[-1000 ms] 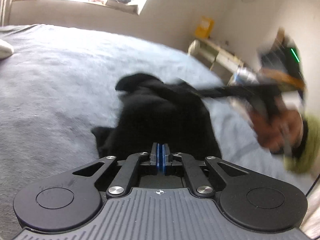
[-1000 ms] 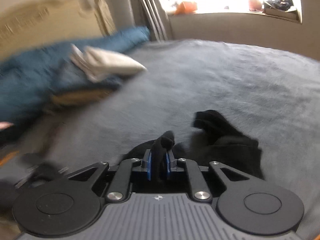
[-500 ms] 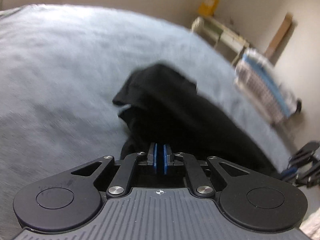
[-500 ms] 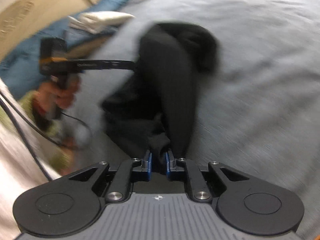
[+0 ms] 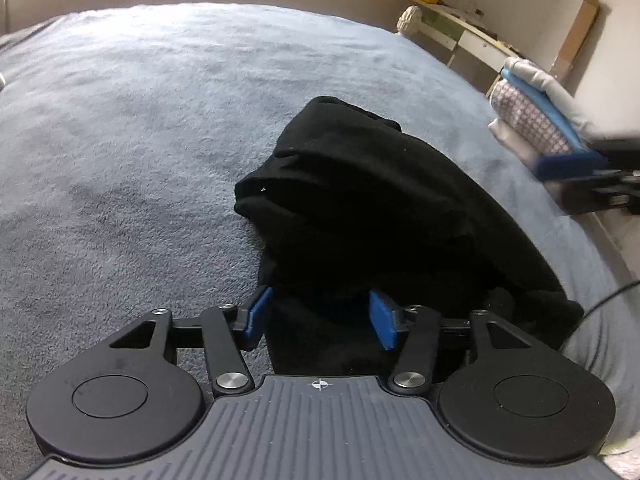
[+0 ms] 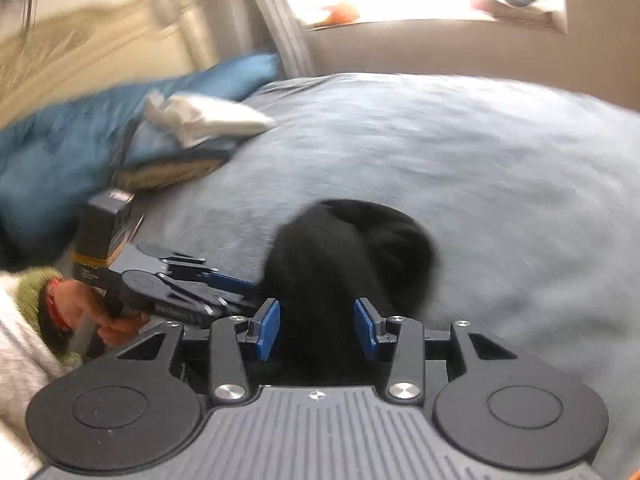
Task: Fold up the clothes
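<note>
A black garment (image 5: 372, 204) lies in a rumpled strip on the grey-blue bed cover (image 5: 140, 128). My left gripper (image 5: 320, 316) is open, its blue pads either side of the garment's near end, which lies loose between them. My right gripper (image 6: 316, 326) is also open over the other end of the black garment (image 6: 344, 256). The right gripper shows blurred at the right edge of the left wrist view (image 5: 592, 176). The left gripper shows in the right wrist view (image 6: 176, 288), held by a hand.
A stack of folded clothes (image 5: 536, 120) sits at the right bed edge, with a white desk (image 5: 460, 32) behind. A blue quilt (image 6: 60, 148) and white cloth (image 6: 208, 120) lie near the headboard. A window ledge (image 6: 420, 28) runs along the far wall.
Both grippers were shut on the black garment and carried it across the bed. Now both have opened and the garment lies released on the cover.
</note>
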The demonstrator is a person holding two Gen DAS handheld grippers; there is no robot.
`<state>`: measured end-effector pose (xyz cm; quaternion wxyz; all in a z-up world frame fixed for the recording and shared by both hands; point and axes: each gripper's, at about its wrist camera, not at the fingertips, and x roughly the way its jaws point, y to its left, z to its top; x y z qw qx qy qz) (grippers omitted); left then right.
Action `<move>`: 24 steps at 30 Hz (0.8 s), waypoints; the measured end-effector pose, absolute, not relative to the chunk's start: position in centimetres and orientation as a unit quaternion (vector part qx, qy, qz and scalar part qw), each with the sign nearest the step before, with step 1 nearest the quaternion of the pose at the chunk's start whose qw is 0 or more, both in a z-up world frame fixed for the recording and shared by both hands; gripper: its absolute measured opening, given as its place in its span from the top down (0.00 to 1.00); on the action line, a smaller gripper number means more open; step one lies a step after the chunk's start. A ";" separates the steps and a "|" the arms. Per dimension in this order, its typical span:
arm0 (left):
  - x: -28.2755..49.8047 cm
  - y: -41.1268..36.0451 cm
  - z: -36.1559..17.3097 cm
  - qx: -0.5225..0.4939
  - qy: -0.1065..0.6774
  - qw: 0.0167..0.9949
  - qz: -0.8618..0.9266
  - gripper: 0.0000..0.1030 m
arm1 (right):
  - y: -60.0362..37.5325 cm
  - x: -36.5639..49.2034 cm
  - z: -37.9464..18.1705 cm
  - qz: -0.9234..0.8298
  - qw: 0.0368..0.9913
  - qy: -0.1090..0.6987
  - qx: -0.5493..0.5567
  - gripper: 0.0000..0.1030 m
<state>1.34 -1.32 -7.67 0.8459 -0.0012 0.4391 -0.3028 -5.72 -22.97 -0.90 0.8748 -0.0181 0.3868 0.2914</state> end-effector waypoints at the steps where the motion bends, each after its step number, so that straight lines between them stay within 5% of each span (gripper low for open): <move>1: 1.1 -1.3 -7.6 0.002 0.437 0.848 -0.301 0.48 | -20.8 -5.1 -1.6 0.300 0.873 0.381 -0.055 0.57; 4: 0.5 -1.3 -7.1 0.009 0.430 0.852 -0.299 0.48 | -16.7 -3.8 -3.6 0.290 0.871 0.372 -0.136 0.64; 6: -0.1 -0.9 -6.5 0.004 0.420 0.853 -0.308 0.48 | -16.4 -2.9 -4.4 0.270 0.875 0.375 -0.145 0.87; 18: -2.5 -4.8 -5.5 0.034 0.379 0.803 -0.459 0.39 | -32.1 -6.2 -1.8 0.043 0.923 0.357 0.137 0.92; 21: -3.4 -6.6 -6.5 0.084 0.370 0.805 -0.456 0.43 | -36.8 -9.4 -2.6 -0.037 0.913 0.348 0.212 0.93; 24: -3.9 -7.4 -7.2 0.112 0.368 0.808 -0.446 0.59 | -41.0 -13.2 -4.3 -0.113 0.891 0.346 0.272 0.97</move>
